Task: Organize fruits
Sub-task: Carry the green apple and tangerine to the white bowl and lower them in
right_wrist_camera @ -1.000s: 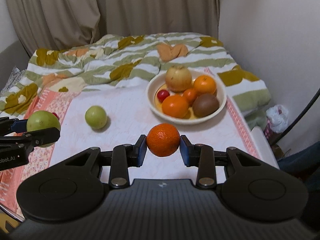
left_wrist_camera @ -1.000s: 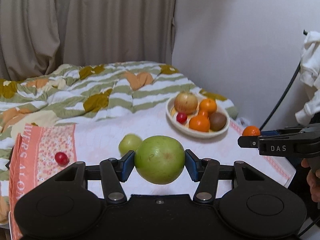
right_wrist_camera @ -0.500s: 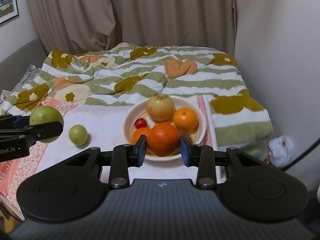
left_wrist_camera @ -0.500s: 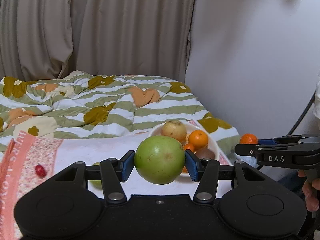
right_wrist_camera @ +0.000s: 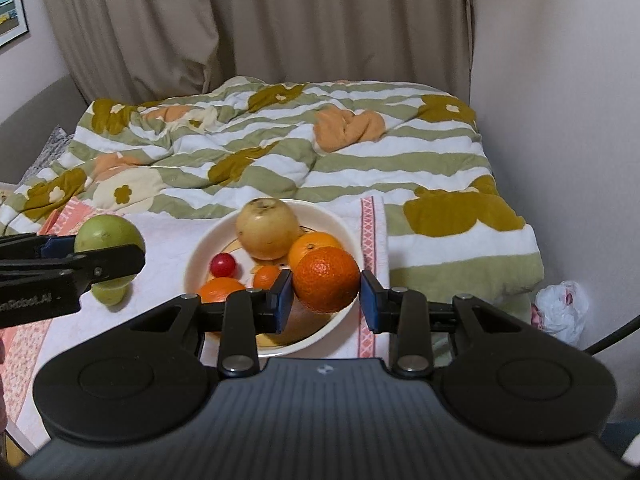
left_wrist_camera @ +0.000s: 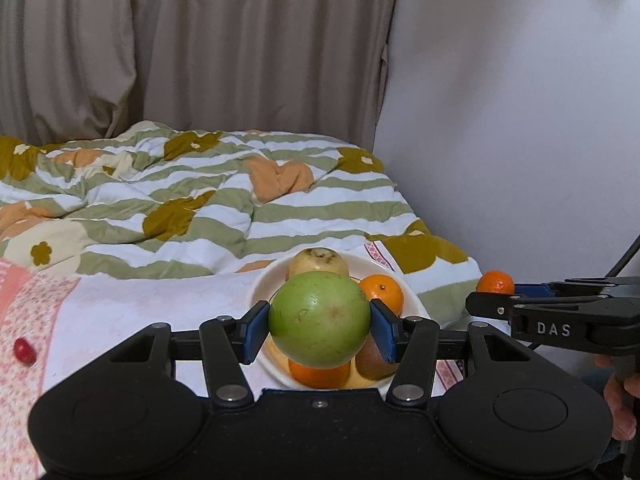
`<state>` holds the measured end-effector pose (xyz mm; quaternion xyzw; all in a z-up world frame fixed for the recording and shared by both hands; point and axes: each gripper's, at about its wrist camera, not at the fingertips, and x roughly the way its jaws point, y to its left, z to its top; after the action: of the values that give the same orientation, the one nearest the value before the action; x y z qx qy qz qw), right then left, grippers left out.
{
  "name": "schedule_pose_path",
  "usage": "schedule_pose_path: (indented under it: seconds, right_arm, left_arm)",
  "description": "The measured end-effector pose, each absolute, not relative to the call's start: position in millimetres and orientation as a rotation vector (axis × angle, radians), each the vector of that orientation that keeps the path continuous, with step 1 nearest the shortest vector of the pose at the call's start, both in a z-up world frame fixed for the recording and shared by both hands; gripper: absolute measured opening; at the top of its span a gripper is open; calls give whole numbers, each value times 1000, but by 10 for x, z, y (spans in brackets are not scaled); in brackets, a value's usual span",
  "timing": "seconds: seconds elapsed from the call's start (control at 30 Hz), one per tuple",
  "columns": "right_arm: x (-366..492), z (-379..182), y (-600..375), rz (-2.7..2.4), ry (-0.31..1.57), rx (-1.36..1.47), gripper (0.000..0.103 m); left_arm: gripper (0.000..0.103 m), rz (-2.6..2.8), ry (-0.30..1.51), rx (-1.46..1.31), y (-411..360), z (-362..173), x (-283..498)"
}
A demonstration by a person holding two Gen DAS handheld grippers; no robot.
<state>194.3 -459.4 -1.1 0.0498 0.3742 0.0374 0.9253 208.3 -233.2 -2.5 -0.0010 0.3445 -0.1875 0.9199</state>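
Green and round, the apple (left_wrist_camera: 319,319) sits clamped between the fingers of the left gripper (left_wrist_camera: 319,326), and a second ago that same view showed the bowl (left_wrist_camera: 260,292) far off to the right — now the bowl lies directly behind and under the fruit. Left of it on the bed, a small red fruit (left_wrist_camera: 23,350) is still loose on the pink cloth (left_wrist_camera: 24,312), and in the right wrist view a smaller green fruit (right_wrist_camera: 109,294) lies on the white cloth, half hidden under the left gripper. Moving right, the bowl holds a pale apple (right_wrist_camera: 267,229), oranges (right_wrist_camera: 314,249), a red cherry tomato (right_wrist_camera: 223,264) and, seen from the left wrist, a kiwi (left_wrist_camera: 374,358). Further right, the right gripper (right_wrist_camera: 326,285) has its fingers shut on a mandarin (right_wrist_camera: 327,280), which a second ago hung over bare cloth short of the bowl and now hangs over the bowl's right side.

Both hands have carried their fruit across together, so the transport looks done — release into the bowl is likely the next step. Space in the bowl is tight; the big apple may roll off the pile. Two loose fruits would then remain to collect.
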Motion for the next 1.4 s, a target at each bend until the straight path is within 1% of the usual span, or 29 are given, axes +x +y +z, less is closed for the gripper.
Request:
schedule_pose_path:
  seconds: [0.43, 0.77, 0.8, 0.83, 0.87, 0.9, 0.97, 1.13, 1.4]
  right_arm:
    - [2200, -285, -4754, -25, 835, 159, 51]
    - [2302, -465, -4746, -73, 877, 180, 51]
    - [2298, -462, -4745, -76, 878, 182, 51]
    - [2298, -465, -4748, -79, 878, 183, 51]
    - [2297, -465, -4750, -81, 878, 184, 51]
    - [2295, -463, -4753, -82, 878, 185, 51]
    - [2296, -463, -4754, -80, 877, 183, 51]
    - [2310, -440, -4744, -70, 875, 181, 51]
    - [2456, -457, -4615, -14, 877, 157, 51]
  left_arm:
    - [58, -465, 784, 113, -2674, -533, 2788]
    - [58, -482, 807, 154, -2751, -772, 2977]
    - [62, -479, 805, 157, -2755, -777, 2975]
    - [69, -477, 794, 156, -2747, -765, 2961]
    - [89, -475, 781, 152, -2732, -742, 2948]
    - [102, -473, 759, 145, -2710, -706, 2922]
    - [103, -471, 723, 137, -2670, -631, 2875]
    - [103, -436, 751, 158, -2578, -541, 2813]
    - [103, -364, 743, 134, -2262, -406, 2621]
